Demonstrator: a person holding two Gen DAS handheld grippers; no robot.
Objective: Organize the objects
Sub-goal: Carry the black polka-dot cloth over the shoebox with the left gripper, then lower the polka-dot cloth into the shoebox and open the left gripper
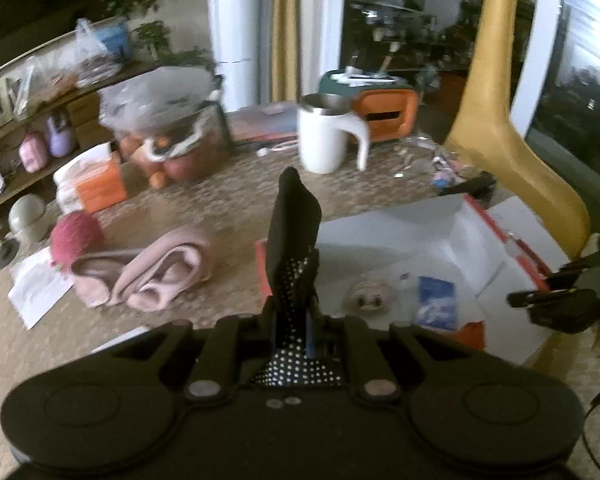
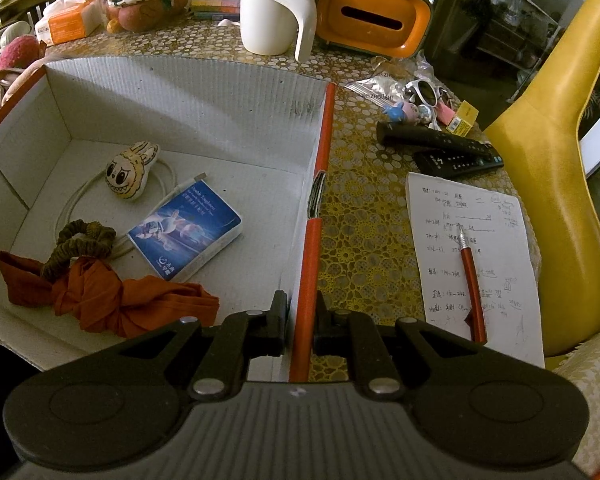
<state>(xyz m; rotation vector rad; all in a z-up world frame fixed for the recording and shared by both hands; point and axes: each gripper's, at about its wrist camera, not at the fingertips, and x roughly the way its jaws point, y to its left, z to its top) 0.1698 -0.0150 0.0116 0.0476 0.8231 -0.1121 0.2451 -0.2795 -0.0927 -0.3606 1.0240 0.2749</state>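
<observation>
Black dotted sock (image 1: pixel 294 236) in left tool (image 1: pixel 292 320)

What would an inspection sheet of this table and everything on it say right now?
Surface: table under a gold patterned cloth.
Job's things: open box holding a tissue pack, rabbit charm, scrunchie and orange cloth; pink towel outside the box.
Clutter: mug, remotes, sunglasses, notes with pen.
Grippers: left hand-held gripper shut on a black dotted sock; right hand-held gripper shut on the box wall.
Cables: white cable inside the box.
Surroundings: yellow chair, shelves, dark windows.
</observation>
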